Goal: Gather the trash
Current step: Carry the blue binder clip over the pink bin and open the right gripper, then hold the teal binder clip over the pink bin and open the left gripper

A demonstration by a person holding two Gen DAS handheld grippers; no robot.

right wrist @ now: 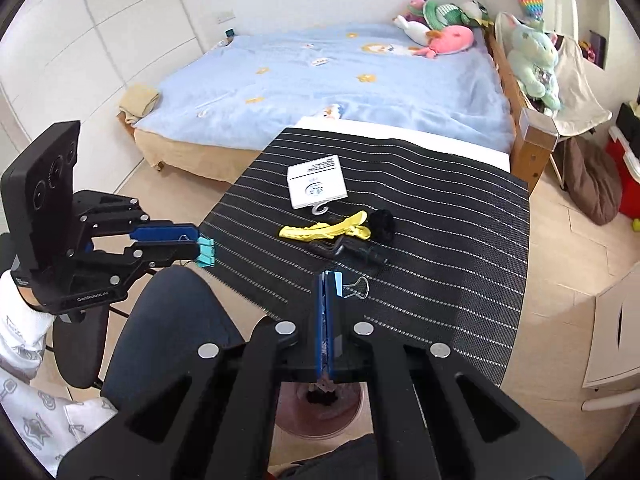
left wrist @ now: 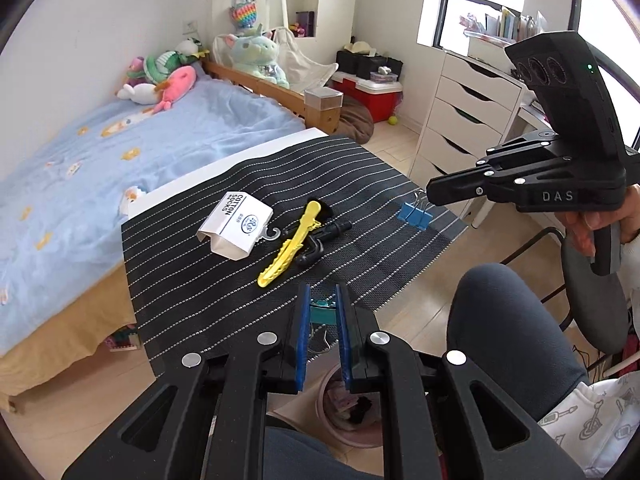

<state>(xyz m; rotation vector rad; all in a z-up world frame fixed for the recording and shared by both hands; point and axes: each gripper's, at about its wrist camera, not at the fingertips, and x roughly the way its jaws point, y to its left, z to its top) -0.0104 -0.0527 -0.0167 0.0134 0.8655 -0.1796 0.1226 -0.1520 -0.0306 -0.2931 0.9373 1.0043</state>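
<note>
Bed [right wrist: 340,72]: blue cover, plush toys [right wrist: 444,24] at headboard | drawer unit [left wrist: 468,120]: white, under window | cooler [left wrist: 372,94]: red, on floor

My right gripper [right wrist: 327,280]: fingers [right wrist: 320,312] pressed together, nothing between. Blue binder clip [right wrist: 347,285] on counter [right wrist: 460,240] just past fingertips, wire handles to right. My left gripper [right wrist: 198,245] at left, clamped on teal binder clip [right wrist: 206,253], off counter's near-left edge. Mid-counter: white sock card [right wrist: 316,186]; yellow hair clip [right wrist: 324,231] nearer me, black plastic piece [right wrist: 348,249] just beside it. Pink bin [right wrist: 320,412] on floor below fingers. Bed [right wrist: 320,80] beyond counter.
</note>
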